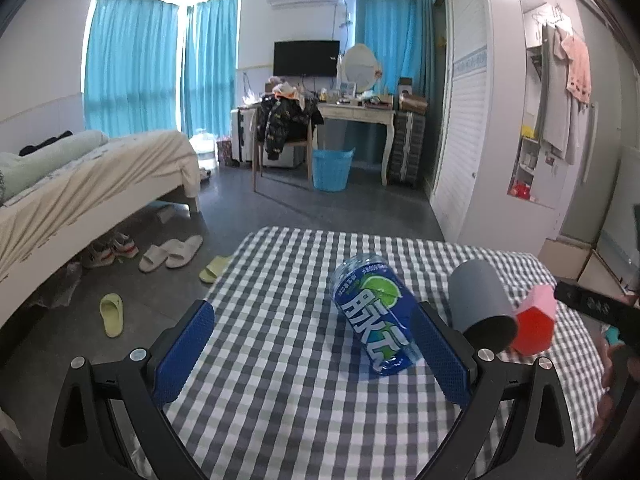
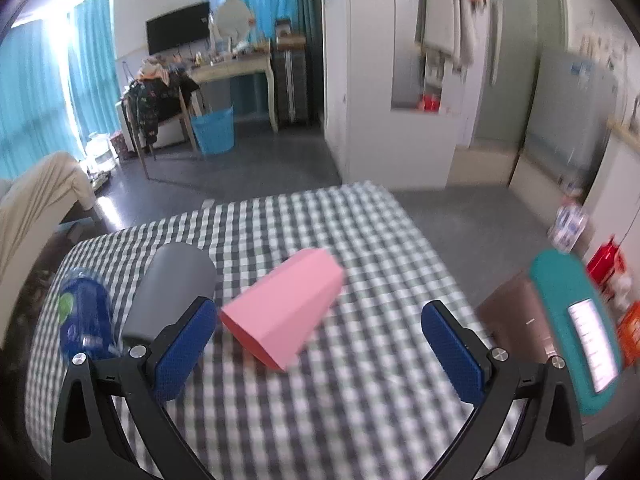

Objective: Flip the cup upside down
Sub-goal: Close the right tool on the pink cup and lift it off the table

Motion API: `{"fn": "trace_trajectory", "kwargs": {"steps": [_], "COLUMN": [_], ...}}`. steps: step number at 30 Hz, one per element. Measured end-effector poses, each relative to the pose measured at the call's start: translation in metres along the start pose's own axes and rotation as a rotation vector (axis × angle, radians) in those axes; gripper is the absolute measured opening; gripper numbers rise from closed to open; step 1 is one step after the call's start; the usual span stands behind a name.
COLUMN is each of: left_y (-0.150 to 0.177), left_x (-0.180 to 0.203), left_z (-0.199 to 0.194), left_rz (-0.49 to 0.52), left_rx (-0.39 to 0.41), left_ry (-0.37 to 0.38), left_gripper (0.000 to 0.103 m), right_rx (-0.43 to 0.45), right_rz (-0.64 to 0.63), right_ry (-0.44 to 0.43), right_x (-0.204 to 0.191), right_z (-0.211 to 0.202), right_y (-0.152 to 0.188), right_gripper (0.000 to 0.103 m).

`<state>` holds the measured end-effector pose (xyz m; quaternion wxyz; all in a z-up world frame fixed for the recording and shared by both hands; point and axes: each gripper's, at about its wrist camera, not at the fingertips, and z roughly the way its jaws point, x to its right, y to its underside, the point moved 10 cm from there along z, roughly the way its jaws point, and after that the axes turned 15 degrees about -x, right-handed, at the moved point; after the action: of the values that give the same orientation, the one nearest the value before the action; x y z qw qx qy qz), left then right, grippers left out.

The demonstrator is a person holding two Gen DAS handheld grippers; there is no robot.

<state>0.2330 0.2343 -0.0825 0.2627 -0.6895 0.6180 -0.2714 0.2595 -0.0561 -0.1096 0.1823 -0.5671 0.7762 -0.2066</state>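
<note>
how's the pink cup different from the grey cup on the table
The pink cup is faceted and tapers toward its base; the grey cup is a smooth, round cylinder. The pink cup lies between the open right gripper fingers; the grey cup lies left of them. Both lie on their sides on the checked tablecloth.

Window daylight (fisheye-warped edges); right view motion-blurred.

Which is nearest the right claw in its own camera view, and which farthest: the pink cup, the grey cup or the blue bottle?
From the right claw:
1. Pink cup, lying between the open fingers.
2. Grey cup, lying just outside the left finger.
3. Blue bottle, farthest left, near the table edge.
</note>
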Motion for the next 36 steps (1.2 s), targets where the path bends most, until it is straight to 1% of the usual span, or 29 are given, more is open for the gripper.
{"fn": "trace_trajectory", "kwargs": {"steps": [1,7,10,12,14,15,18,20,21,22,23,29,31,33,36], "left_y": [0.001,0.006,0.006,0.006,0.007,0.008,0.007,0.009,0.01,0.01,0.01,0.015,0.017,0.021,0.029], "left_x": [0.0,-0.003,-0.008,-0.01,-0.011,-0.011,-0.01,-0.009,-0.008,-0.007,-0.005,0.002,0.005,0.008,0.011], "left_z": [0.006,0.031,0.038,0.038,0.038,0.037,0.034,0.03,0.027,0.023,0.019,-0.01,-0.02,-0.03,-0.043], "left_rz": [0.006,0.014,0.01,0.007,0.007,0.007,0.013,0.016,0.017,0.019,0.019,0.031,0.033,0.035,0.039], "left_rx": [-0.005,-0.046,-0.061,-0.064,-0.07,-0.072,-0.074,-0.073,-0.07,-0.067,-0.064,-0.035,-0.026,-0.016,-0.008], "left_ry": [0.001,0.021,0.027,0.029,0.03,0.03,0.036,0.041,0.042,0.044,0.047,0.053,0.056,0.063,0.07], "left_gripper": [0.101,0.101,0.101,0.101,0.101,0.101,0.101,0.101,0.101,0.101,0.101,0.101,0.101,0.101,0.101], "right_rx": [-0.016,-0.06,-0.081,-0.111,-0.119,-0.12,-0.129,-0.136,-0.142,-0.151,-0.157,-0.171,-0.178,-0.195,-0.204], "right_rz": [0.013,0.034,0.031,0.026,0.024,0.028,0.012,0.004,-0.004,-0.013,-0.022,-0.034,-0.048,-0.059,-0.105], "right_ry": [-0.005,0.037,0.052,0.048,0.041,0.034,0.011,-0.014,-0.027,-0.04,-0.052,-0.089,-0.096,-0.119,-0.137], "right_x": [-0.001,-0.01,-0.013,-0.014,-0.016,-0.017,-0.017,-0.018,-0.018,-0.019,-0.018,-0.007,-0.004,-0.005,-0.014], "right_z": [0.01,0.05,0.064,0.073,0.079,0.08,0.08,0.078,0.075,0.073,0.071,0.053,0.044,0.036,0.021], "right_y": [-0.002,-0.024,-0.025,-0.022,-0.018,-0.015,-0.01,-0.005,-0.001,0.003,0.007,0.033,0.05,0.068,0.092], "right_gripper": [0.103,0.102,0.098,0.094,0.09,0.09,0.086,0.078,0.076,0.069,0.066,0.066,0.066,0.066,0.066]}}
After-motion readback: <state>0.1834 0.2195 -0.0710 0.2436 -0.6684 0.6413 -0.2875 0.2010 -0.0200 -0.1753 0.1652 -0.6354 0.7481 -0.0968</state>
